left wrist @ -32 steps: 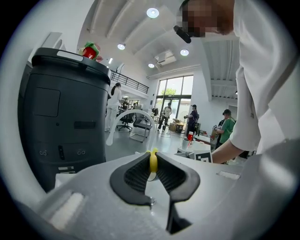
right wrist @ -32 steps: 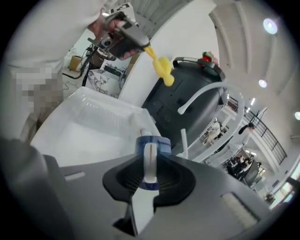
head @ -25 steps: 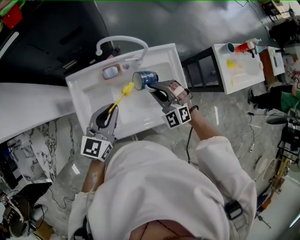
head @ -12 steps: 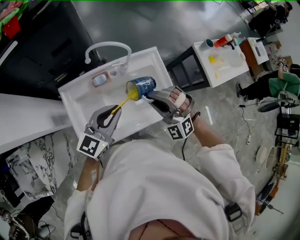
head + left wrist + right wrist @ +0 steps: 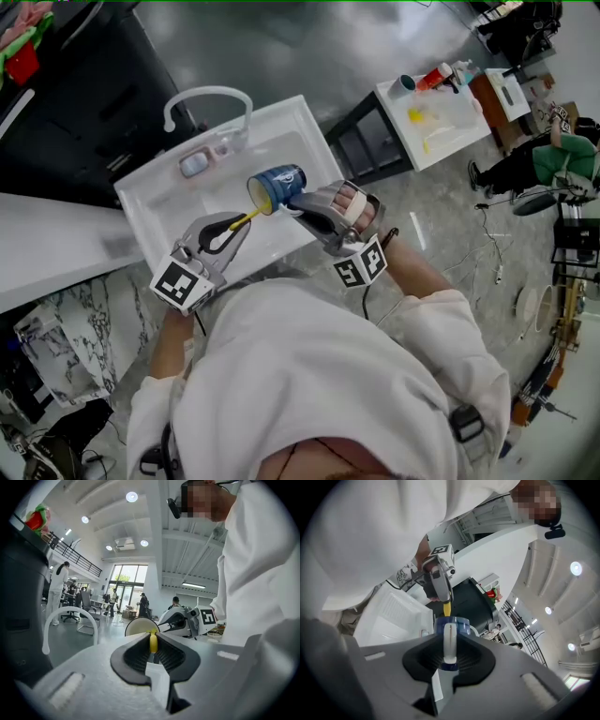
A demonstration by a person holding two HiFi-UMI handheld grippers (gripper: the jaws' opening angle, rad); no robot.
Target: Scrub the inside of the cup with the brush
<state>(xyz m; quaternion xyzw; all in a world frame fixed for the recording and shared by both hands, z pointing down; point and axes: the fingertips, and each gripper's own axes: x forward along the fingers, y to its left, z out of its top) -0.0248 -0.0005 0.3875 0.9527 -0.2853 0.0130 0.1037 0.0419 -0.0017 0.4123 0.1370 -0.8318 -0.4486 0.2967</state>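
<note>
A blue cup (image 5: pixel 279 187) with a white handle lies on its side in the air above the white sink (image 5: pixel 159 220), mouth facing left. My right gripper (image 5: pixel 306 200) is shut on the cup's handle (image 5: pixel 449 641), which sits between its jaws in the right gripper view. My left gripper (image 5: pixel 234 225) is shut on the yellow brush (image 5: pixel 246 218). The brush's head is inside the cup's mouth (image 5: pixel 140 626). In the left gripper view the yellow handle (image 5: pixel 153 642) runs straight from the jaws into the cup. The bristles are hidden inside.
A white arched faucet (image 5: pixel 206 98) stands at the sink's back edge, with a small soap dish (image 5: pixel 195 164) beside it. A dark shelf unit (image 5: pixel 370 141) and a white table (image 5: pixel 441 127) with bottles stand to the right. A seated person (image 5: pixel 544 164) is at far right.
The brush head was outside the cup's mouth a second ago; it is now inside. Both grippers have drawn together, and the cup has shifted slightly left and down.
</note>
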